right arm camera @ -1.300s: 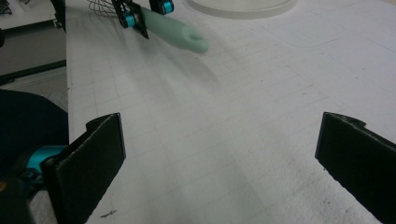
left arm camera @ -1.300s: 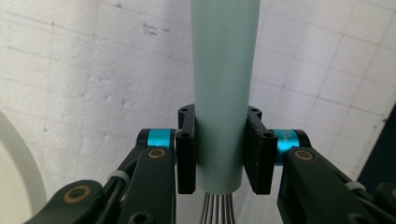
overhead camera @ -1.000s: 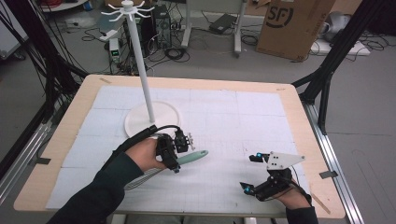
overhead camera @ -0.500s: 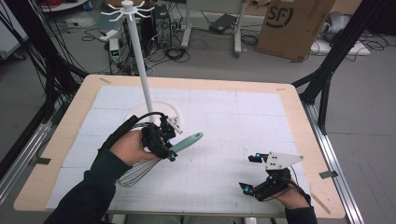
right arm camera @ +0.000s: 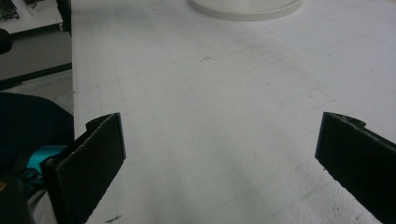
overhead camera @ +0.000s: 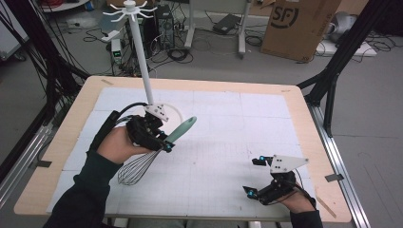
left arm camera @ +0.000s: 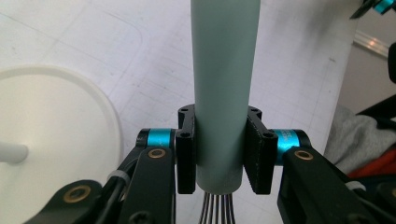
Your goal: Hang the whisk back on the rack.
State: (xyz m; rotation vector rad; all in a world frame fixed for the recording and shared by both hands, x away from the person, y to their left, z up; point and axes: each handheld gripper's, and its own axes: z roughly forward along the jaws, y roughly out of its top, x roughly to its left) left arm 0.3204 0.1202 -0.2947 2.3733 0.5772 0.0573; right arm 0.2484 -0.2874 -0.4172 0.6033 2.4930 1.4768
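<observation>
Whisk [overhead camera: 157,152] up off the table now, clamped by its mint-green handle [left arm camera: 226,84] in the left gripper [overhead camera: 164,141], pads squeezing both sides just above where the wires leave the handle. Wire cage hangs down and back under the person's left hand [overhead camera: 116,145], handle tip pointing up and away toward the white hook stand [overhead camera: 142,57] just beyond.

Trouble I'd watch for: that handle looks smooth and round, and the grip sits at its very bottom end, so it could swivel or slide between the pads. Swing it carelessly and the tip could knock the stand's pole, which looks tall on a modest base [left arm camera: 51,135].

Right gripper [overhead camera: 266,178] rests low, well off to the side, jaws spread wide, nothing between them.

Readable writing: "SF" on the cardboard box [overhead camera: 297,23] on the floor beyond the table [overhead camera: 294,102].
</observation>
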